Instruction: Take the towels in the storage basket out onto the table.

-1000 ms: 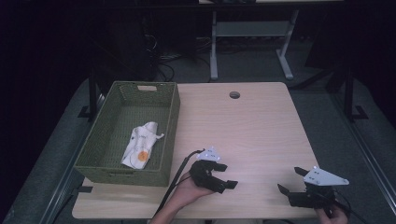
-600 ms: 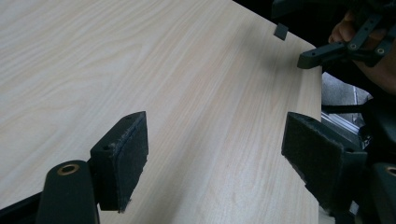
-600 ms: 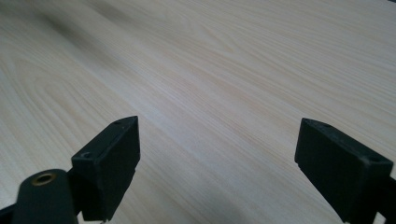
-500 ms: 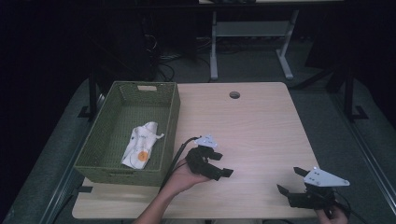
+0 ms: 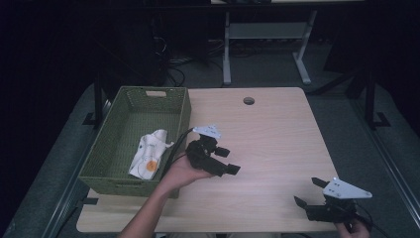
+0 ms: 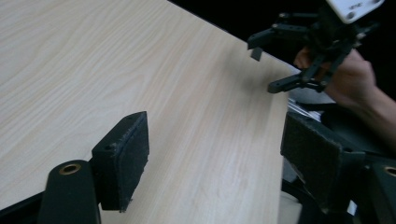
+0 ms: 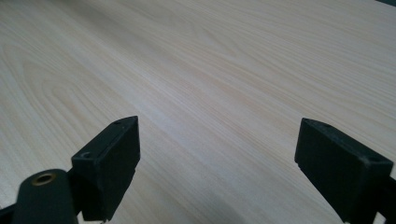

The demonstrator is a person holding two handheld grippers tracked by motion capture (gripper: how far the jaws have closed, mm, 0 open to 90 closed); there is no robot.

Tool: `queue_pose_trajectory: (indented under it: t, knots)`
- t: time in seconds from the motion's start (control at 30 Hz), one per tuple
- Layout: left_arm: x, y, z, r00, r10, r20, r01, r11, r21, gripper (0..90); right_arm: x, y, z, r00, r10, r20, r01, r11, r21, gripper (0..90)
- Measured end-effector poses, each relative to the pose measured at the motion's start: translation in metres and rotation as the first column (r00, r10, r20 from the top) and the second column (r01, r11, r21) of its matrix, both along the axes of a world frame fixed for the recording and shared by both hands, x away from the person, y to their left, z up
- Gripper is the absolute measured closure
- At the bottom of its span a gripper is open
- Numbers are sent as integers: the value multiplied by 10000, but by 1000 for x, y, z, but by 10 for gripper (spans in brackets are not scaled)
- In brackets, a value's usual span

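My left gripper point(image 5: 231, 160) is held above the wooden table point(image 5: 272, 129) just right of a green woven basket point(image 5: 183, 120), jaws open and pointing right, nothing between them. In the left gripper view its pads point(image 6: 122, 161) stand wide apart over bare wood, with the right gripper point(image 6: 264, 66) beyond in a hand. My right gripper point(image 5: 307, 192) hovers at the table's front right corner, open and empty. In the right gripper view, the right gripper point(image 7: 219, 163) spans bare table point(image 7: 224, 70). A crumpled white cloth with an orange spot point(image 5: 148, 156) lies in the basket.
A round cable hole point(image 5: 248, 100) sits near the table's far edge. A white desk frame point(image 5: 267, 44) stands on the dark floor behind the table. A cable point(image 5: 174, 148) trails from the left gripper over the basket's rim.
My left gripper has moved away from the table's front edge, farther onto the table beside the basket. The right gripper has stayed in place.
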State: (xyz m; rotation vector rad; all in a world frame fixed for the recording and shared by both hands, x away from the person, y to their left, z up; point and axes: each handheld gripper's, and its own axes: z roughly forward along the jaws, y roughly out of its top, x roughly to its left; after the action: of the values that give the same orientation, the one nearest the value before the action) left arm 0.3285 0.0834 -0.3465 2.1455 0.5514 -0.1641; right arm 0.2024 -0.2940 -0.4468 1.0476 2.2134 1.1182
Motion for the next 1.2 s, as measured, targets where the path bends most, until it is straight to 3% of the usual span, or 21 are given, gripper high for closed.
queue_pose_trajectory:
  t: [0.27, 0.77, 0.97, 1.2]
  knots:
    - [25, 30, 19, 9989, 322, -342, -324, 9995, -69, 241, 1, 0, -1, 10000, -3, -35, 3, 10000, 11, 139]
    - [39, 80, 30, 9941, 869, -648, -894, 9953, -376, 278, 1, -1, -1, 10000, 20, 18, -20, 10000, -12, 138]
    - [42, 97, 31, 9896, 1196, -803, -1231, 9916, -408, 278, 2, -2, -1, 10000, 34, 22, -34, 10000, -19, 139]
    - [47, 126, 31, 9793, 1738, -1039, -1786, 9831, -391, 268, 1, -2, 0, 10000, -57, 3, 57, 10000, -36, 139]
